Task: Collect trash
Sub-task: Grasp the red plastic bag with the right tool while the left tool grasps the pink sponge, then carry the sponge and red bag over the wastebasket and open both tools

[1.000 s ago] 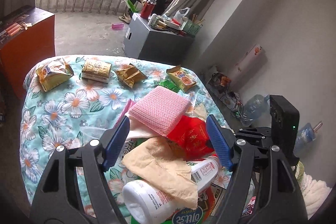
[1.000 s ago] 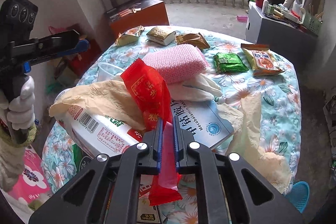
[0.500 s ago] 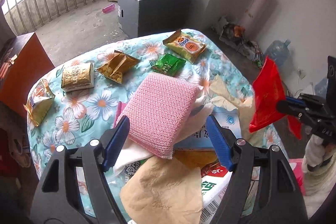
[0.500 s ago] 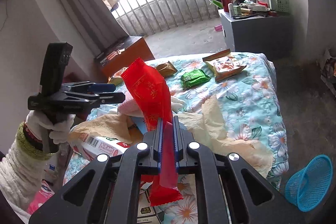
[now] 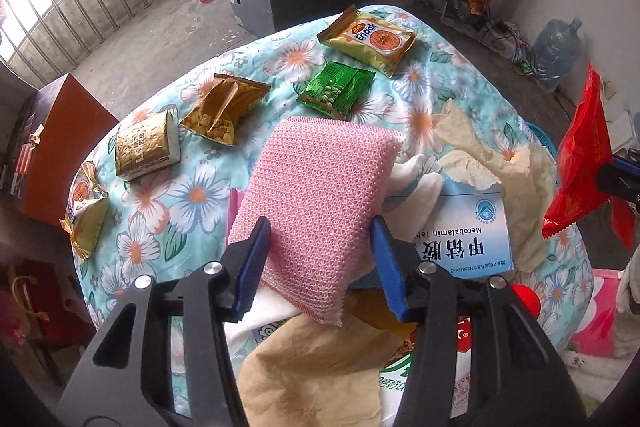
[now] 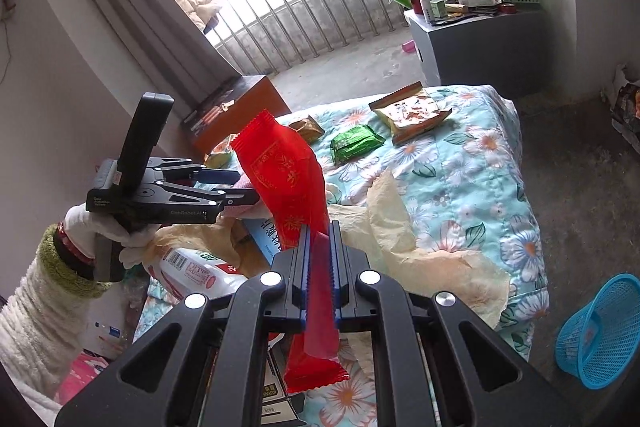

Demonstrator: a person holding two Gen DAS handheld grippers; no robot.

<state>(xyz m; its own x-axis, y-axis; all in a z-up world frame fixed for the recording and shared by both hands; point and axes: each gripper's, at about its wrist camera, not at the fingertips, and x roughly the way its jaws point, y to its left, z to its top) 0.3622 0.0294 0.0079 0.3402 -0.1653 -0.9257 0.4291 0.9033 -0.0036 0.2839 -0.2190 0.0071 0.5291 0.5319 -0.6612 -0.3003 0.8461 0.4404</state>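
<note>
The yellow snack bag (image 5: 370,41), beyond the green packet (image 5: 336,91), reads "Enaak". The white-and-blue box (image 5: 468,227), just right of the pink sponge (image 5: 316,203), shows "Mecobalamin Ta…" and large Chinese characters, all upside down. In the right wrist view the left gripper (image 6: 236,189) carries small lettering, "GenRobot.AI".

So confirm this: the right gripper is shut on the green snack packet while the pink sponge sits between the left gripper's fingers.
Wrong on the packet. The right gripper is shut on the red wrapper, as the right wrist view shows; the green snack packet lies on the bed. The pink sponge does sit between the closing left gripper's fingers.
</note>
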